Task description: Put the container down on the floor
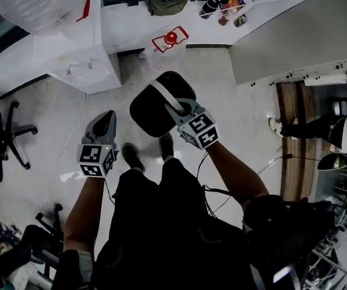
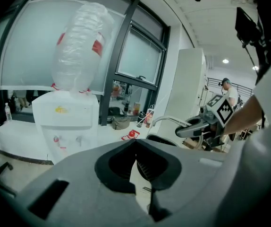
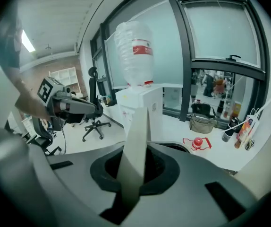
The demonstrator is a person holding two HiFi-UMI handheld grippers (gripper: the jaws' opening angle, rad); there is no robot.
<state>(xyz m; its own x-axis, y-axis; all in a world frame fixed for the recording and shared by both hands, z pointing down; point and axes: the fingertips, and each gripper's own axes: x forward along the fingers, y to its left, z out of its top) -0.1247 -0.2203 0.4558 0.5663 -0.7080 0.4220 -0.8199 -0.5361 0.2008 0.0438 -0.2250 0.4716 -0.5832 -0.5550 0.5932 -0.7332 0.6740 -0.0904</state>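
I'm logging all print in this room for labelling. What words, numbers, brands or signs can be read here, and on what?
No text reads clearly.
Red label on the water bottle: too blurred.
Yellow sticker on the dispenser: too small.
Bottles on the ledge: print too small.
Marker cubes: black-and-white square patterns, no letters.

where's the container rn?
Head view, centre: the container hangs off the floor just ahead of the person's shoes. Its white handle is clamped in the right gripper, with the left gripper to its left.
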